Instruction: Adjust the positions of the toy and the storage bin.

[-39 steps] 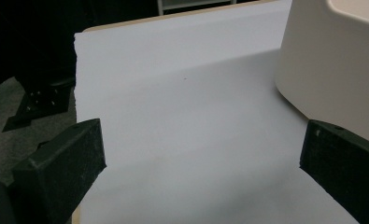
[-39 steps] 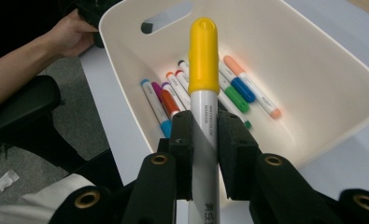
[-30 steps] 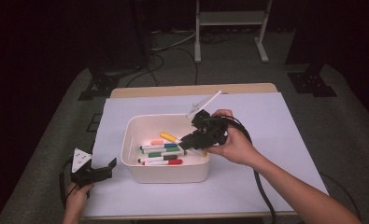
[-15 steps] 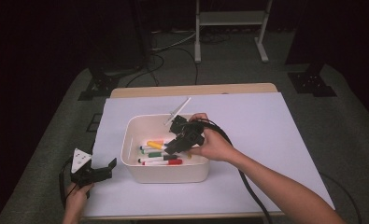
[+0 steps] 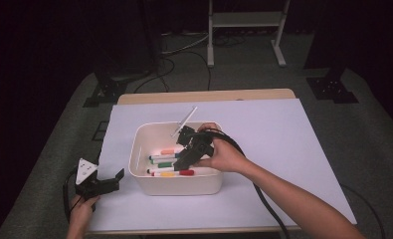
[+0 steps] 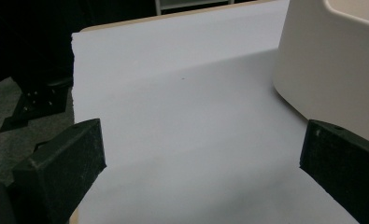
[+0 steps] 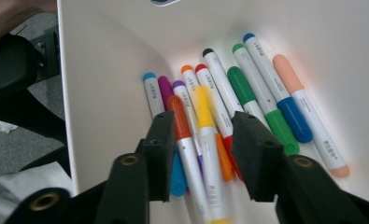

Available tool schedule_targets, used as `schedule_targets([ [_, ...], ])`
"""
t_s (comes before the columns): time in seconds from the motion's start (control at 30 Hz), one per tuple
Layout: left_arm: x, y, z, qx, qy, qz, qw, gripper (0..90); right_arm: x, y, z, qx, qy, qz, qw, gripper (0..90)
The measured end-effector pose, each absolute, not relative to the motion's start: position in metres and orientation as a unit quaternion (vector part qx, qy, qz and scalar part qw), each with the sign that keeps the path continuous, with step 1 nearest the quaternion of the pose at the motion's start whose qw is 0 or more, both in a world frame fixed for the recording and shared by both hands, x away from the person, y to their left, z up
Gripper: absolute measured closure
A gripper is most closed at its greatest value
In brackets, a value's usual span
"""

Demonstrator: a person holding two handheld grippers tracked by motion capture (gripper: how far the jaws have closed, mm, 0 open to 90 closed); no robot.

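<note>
White paper-covered table point(image 5: 303, 149) has no loose markers on it that I can see. White plastic bin point(image 5: 149, 179) holds about a dozen coloured markers. Yellow-capped marker point(image 7: 205, 126) is blurred, lying loose atop them between the right gripper point(image 7: 203, 154) jaws, which have just been opening — drop looks done. Left gripper point(image 6: 201, 172) idle, wide open, empty — near the table's edge.

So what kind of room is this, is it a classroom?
Probably not: it looks like a recording studio or lab. Dark curtains hang round a table covered in white, cables trail over grey carpet, and a person works hand-held grippers over a white bin of markers.
</note>
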State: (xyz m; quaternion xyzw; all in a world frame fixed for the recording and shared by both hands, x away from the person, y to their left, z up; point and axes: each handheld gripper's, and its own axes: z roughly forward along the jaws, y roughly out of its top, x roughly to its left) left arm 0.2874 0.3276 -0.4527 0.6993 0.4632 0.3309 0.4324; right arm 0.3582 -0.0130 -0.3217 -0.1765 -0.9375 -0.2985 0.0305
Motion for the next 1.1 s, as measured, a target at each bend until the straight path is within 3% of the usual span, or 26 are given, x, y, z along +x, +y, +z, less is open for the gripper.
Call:
schedule_targets([
  [0.37, 0.287, 0.328, -0.453, 0.697, 0.463, 0.333, 0.434, 0.0, 0.353, -0.047, -0.306, -0.186, -0.923, -0.334, 0.032, 41.1],
  [1.1, 0.288, 0.328, -0.453, 0.7, 0.465, 0.329, 0.431, 0.0, 0.344, -0.116, -0.29, -0.238, -0.9, -0.366, 0.011, 37.6],
])
